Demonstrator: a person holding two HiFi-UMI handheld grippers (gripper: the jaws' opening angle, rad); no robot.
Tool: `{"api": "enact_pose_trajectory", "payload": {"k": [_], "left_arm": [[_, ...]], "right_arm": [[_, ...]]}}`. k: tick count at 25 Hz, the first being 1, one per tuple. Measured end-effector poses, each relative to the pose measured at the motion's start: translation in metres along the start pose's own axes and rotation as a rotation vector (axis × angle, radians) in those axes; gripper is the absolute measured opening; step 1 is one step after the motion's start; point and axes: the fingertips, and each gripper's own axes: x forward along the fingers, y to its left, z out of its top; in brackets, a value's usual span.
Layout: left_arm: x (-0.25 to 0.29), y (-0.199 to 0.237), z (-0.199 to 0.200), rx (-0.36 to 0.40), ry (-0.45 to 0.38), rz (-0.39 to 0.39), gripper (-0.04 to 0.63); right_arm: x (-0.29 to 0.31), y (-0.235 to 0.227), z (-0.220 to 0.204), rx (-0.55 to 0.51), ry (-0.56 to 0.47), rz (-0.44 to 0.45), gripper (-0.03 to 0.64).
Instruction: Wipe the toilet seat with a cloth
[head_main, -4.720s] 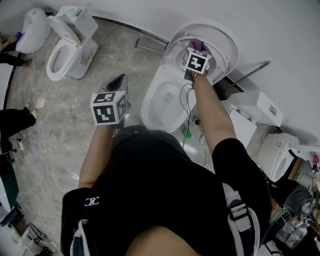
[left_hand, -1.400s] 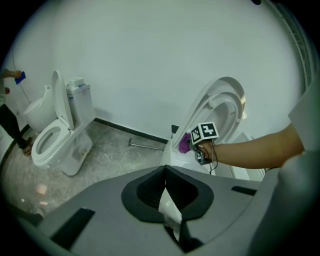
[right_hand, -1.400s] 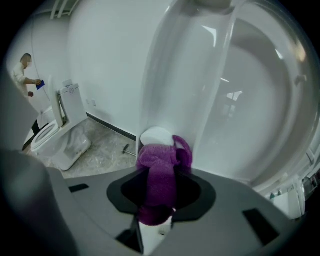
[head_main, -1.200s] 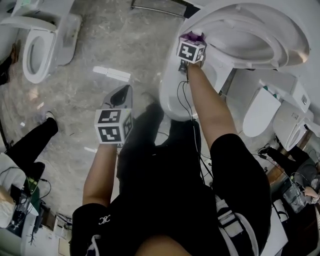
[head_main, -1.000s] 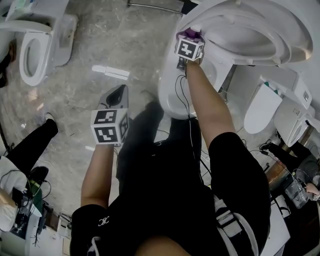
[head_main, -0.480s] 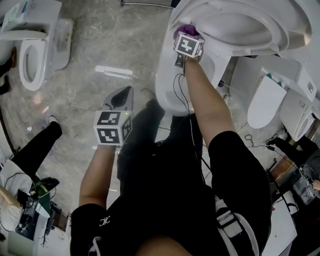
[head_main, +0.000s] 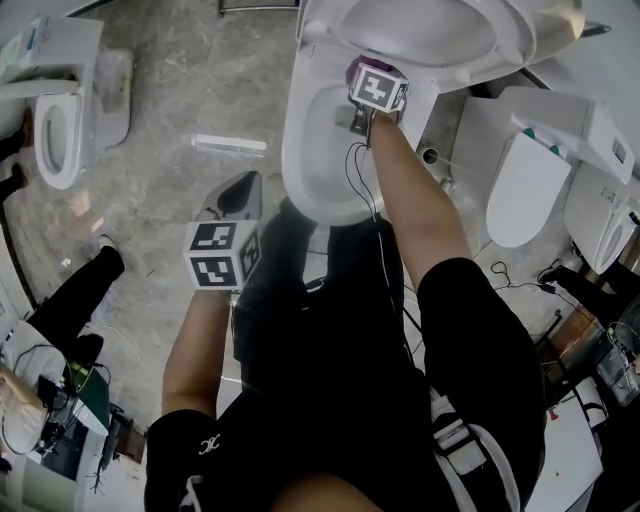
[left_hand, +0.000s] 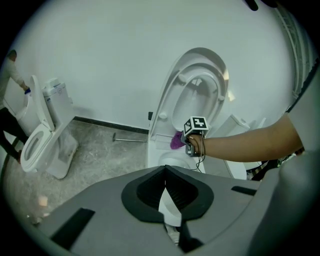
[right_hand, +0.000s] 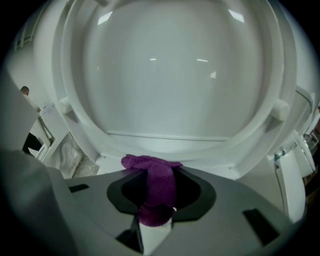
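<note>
Because the toilet seat (right_hand: 67, 75) stands raised at the frame's top, the right gripper (head_main: 362, 80) clamps the purple cloth (right_hand: 159, 185) at its lower edge, while the left gripper (head_main: 238, 195), jaws together and empty, waits at centre left.

I count four toilets around me. The open toilet (head_main: 293, 150) stands at twelve o'clock, a second toilet (head_main: 60, 130) at ten o'clock, and a third toilet (head_main: 520, 195) and a fourth toilet (head_main: 605, 225) side by side at three o'clock. I carry two tools: my left gripper (head_main: 243, 190) and my right gripper (head_main: 362, 95). There is one purple cloth (right_hand: 157, 187). On the floor lie one white strip (head_main: 230, 145) and one metal bar (left_hand: 131, 139). One bystander's leg (head_main: 70, 295) shows at eight o'clock.
</note>
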Motion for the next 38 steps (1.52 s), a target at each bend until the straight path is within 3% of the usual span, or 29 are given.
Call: {"api": "enact_pose_trajectory", "payload": {"k": [8,15,26,38], "left_arm": [[0.012,-0.056,0.018,0.019,-0.029,0.023,0.009],[0.021,-0.106,0.017,-0.009,-0.029,0.017,0.009],[0.0,-0.144,0.038,0.012,-0.073,0.034,0.009],[-0.043,-0.171,0.047,0.014,-0.092,0.032,0.009]], "right_arm": [[-0.004,-0.083,-0.002,0.067,0.017,-0.033,0.12],[-0.02,-0.15,0.004,0.162,-0.004,-0.083,0.12],[-0.061,-0.162,0.027,0.294,-0.053,-0.011,0.12],[-0.12,-0.169,0.054,0.309,-0.077,0.014,0.12]]}}
